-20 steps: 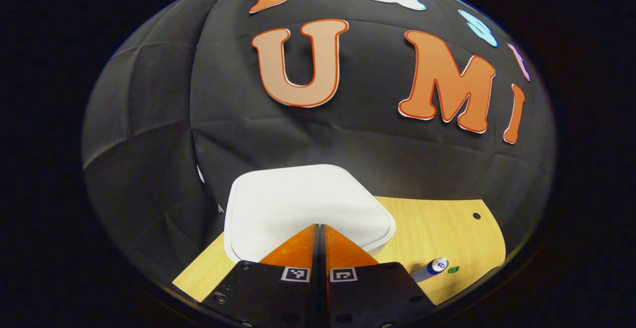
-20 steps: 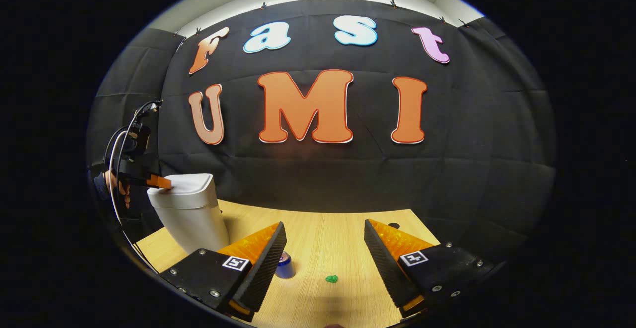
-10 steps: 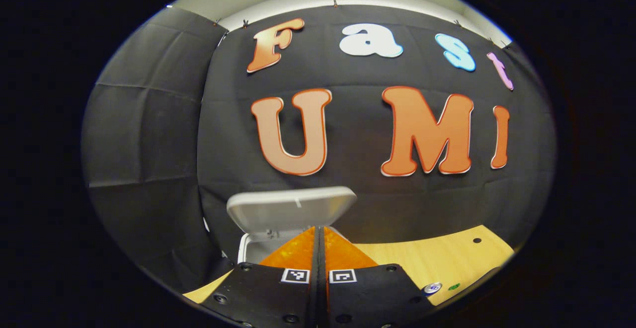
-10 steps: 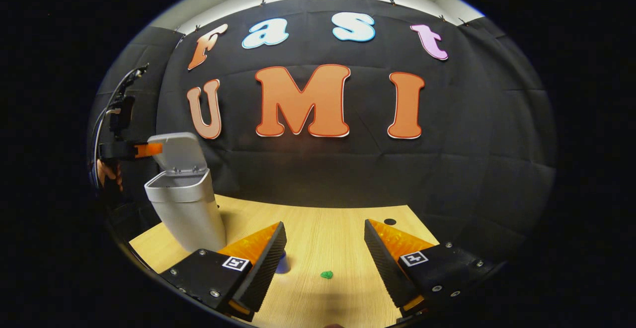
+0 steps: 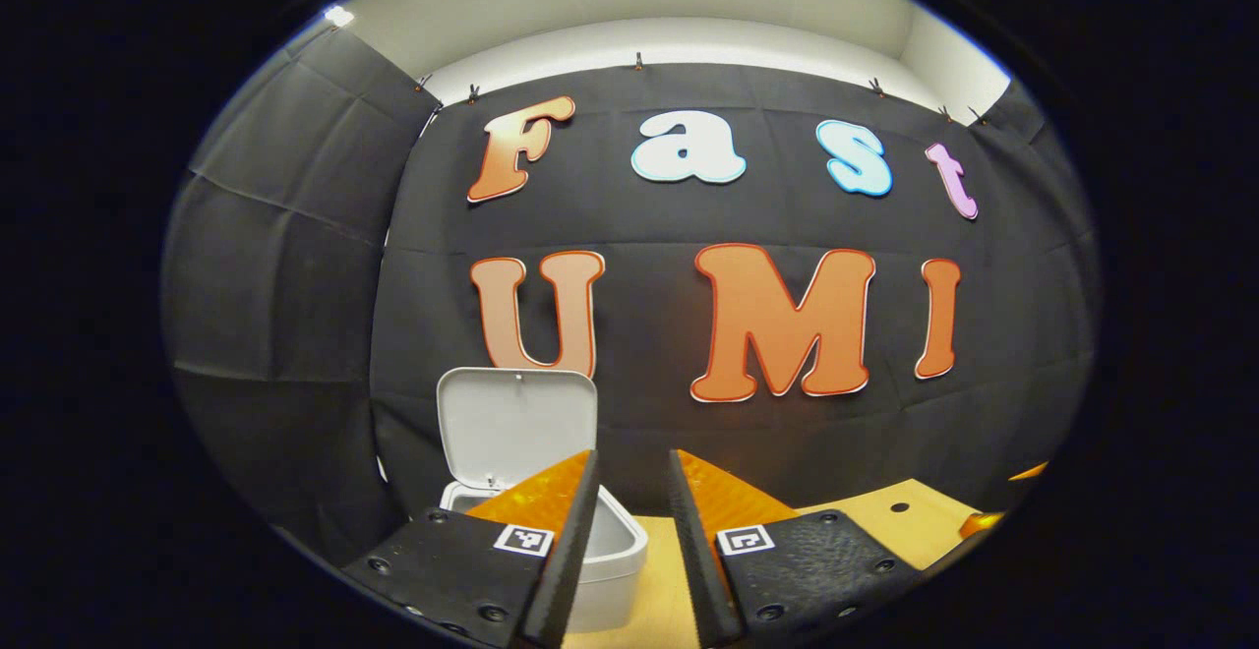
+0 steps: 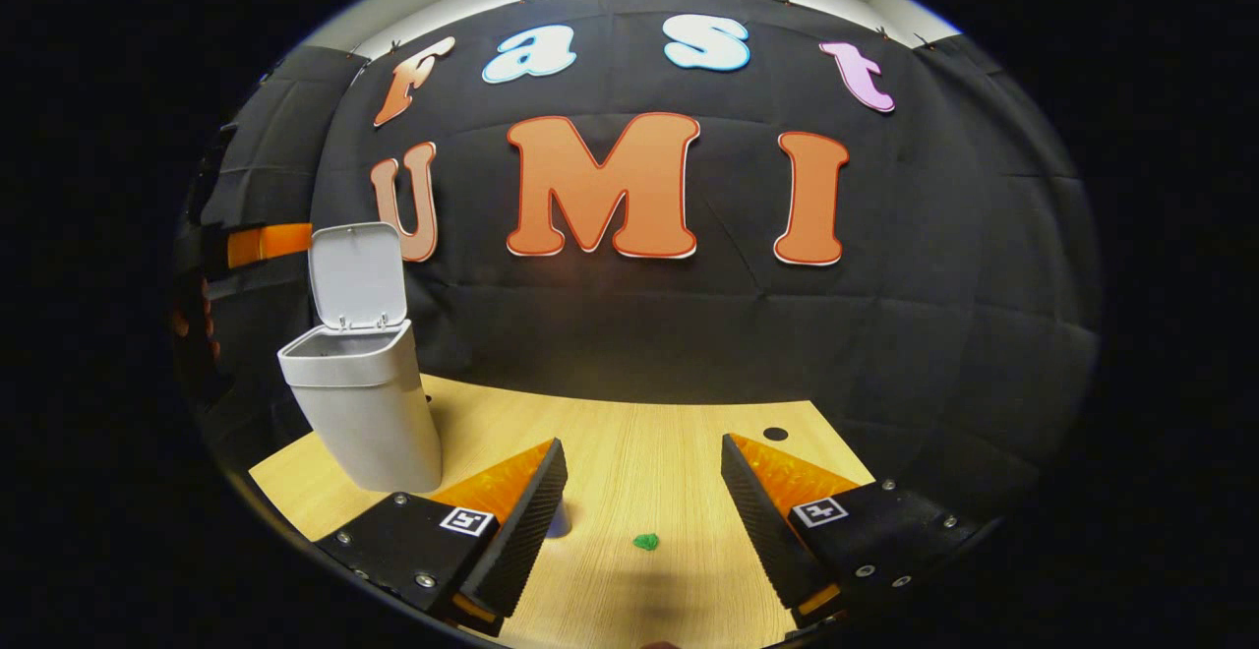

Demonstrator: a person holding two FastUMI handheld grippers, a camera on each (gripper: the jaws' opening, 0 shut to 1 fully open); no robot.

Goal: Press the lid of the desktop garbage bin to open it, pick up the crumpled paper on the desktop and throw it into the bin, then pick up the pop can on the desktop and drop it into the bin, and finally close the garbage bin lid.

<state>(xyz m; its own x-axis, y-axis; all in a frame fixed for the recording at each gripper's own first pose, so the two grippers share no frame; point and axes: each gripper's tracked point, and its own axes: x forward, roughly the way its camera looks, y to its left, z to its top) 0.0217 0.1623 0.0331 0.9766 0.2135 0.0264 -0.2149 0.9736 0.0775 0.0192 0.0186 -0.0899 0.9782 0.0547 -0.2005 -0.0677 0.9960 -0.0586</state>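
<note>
The white desktop bin [image 6: 359, 413] stands at the table's left end with its lid [image 6: 356, 275] swung upright. In the left gripper view the bin [image 5: 615, 551] sits low, just beyond my left gripper [image 5: 634, 462], which is open by a narrow gap and holds nothing. The raised lid [image 5: 516, 428] stands behind it. My right gripper [image 6: 643, 447] hangs wide open over the table. Between its fingers lies the small green crumpled paper [image 6: 645, 541]. The pop can [image 6: 558, 521] peeks out from behind its left finger. The left gripper [image 6: 266, 242] shows far off, left of the lid.
The light wooden table [image 6: 639, 423] has a small round hole [image 6: 775, 433] near its back right corner. The black cloth wall rises close behind the bin and along the table's far edge.
The bin lid has swung from shut to fully upright. My left gripper has risen and drawn back from the lid, and its fingers have parted. The right gripper has hardly moved.
</note>
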